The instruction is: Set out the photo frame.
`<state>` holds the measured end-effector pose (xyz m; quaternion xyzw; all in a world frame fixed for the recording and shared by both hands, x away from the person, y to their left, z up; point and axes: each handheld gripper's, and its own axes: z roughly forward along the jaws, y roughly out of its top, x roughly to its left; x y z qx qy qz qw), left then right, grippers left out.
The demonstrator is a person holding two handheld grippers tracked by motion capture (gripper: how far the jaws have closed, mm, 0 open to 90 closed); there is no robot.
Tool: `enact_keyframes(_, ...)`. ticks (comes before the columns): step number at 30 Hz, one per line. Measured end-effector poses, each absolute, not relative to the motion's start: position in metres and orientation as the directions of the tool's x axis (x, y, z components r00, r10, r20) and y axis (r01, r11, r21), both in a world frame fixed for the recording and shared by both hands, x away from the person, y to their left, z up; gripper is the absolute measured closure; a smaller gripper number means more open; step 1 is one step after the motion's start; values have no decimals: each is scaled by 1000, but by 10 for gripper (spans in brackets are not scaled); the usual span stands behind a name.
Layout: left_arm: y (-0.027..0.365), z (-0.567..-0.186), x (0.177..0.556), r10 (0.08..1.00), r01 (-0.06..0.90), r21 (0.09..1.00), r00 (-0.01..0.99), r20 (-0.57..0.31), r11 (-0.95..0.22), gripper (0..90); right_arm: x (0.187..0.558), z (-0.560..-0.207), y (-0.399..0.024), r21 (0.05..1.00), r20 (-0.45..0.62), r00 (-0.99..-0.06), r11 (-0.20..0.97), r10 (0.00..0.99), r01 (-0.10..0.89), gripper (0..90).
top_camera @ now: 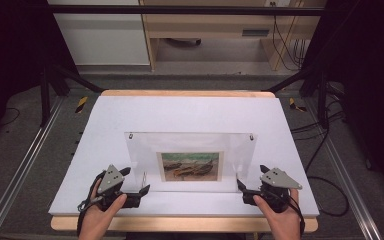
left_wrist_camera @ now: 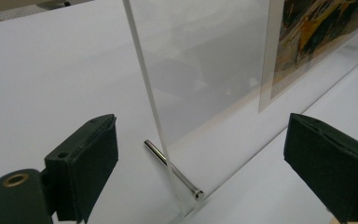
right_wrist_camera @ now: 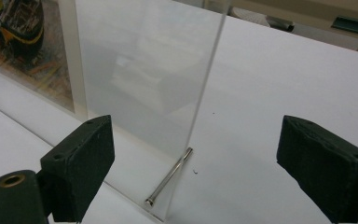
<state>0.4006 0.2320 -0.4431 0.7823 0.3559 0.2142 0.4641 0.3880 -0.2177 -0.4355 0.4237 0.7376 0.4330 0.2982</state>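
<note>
A clear acrylic picture frame [top_camera: 190,147] stands upright on the white table top [top_camera: 190,110], with a painted boat picture [top_camera: 190,166] at its middle. My left gripper [top_camera: 136,181] sits at the frame's lower left corner, jaws open on either side of the panel edge [left_wrist_camera: 151,93], not touching it. A metal pin [left_wrist_camera: 172,170] pokes through that corner. My right gripper [top_camera: 251,177] is at the lower right corner, also open, with the panel edge [right_wrist_camera: 205,88] and its pin [right_wrist_camera: 170,177] between the jaws. The left gripper view catches the picture [left_wrist_camera: 317,37] at its top right, the right gripper view [right_wrist_camera: 18,46] at its top left.
The table's wooden front edge [top_camera: 180,225] runs just below my hands. Black stand legs [top_camera: 47,90] and cables [top_camera: 325,145] flank the table on the floor. A wooden cabinet [top_camera: 205,25] stands beyond the far edge.
</note>
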Motion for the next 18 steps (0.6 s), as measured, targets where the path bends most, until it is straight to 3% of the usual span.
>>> enact_keyframes(18, 262, -440, 394, 789, 333, 892, 613, 42, -306, 101, 371, -438, -246, 897, -90, -406, 251, 909, 364, 151)
